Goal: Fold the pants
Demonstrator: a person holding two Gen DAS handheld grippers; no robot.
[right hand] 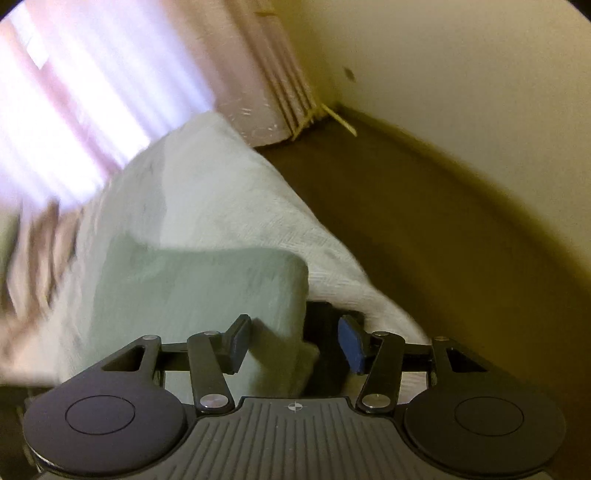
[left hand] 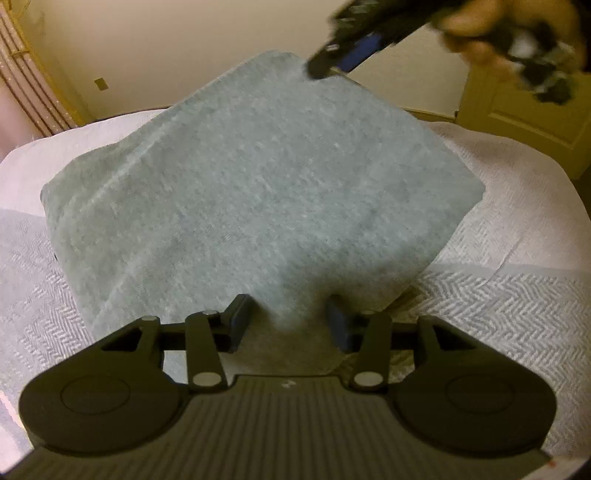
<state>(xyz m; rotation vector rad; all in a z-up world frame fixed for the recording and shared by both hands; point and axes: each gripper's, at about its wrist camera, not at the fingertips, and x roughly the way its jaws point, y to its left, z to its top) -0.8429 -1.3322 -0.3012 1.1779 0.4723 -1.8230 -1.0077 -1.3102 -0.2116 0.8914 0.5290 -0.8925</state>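
Note:
The grey-green pants (left hand: 258, 192) lie folded into a thick rectangle on the white bedspread (left hand: 517, 295). My left gripper (left hand: 290, 325) is open at the near corner, and a tip of the fabric lies loosely between its fingers. At the far corner, blurred and held by a hand (left hand: 476, 26), the right gripper (left hand: 332, 62) touches the pants' edge. In the right wrist view, the right gripper (right hand: 295, 343) is open, with a rounded corner of the pants (right hand: 199, 295) between its spread fingers, not pinched.
The bed's edge drops to a brown floor (right hand: 424, 229) on the right. A pale curtain (left hand: 33, 92) hangs at the left, a door (left hand: 535, 110) stands at the back right, and a cream wall (left hand: 203, 44) is behind.

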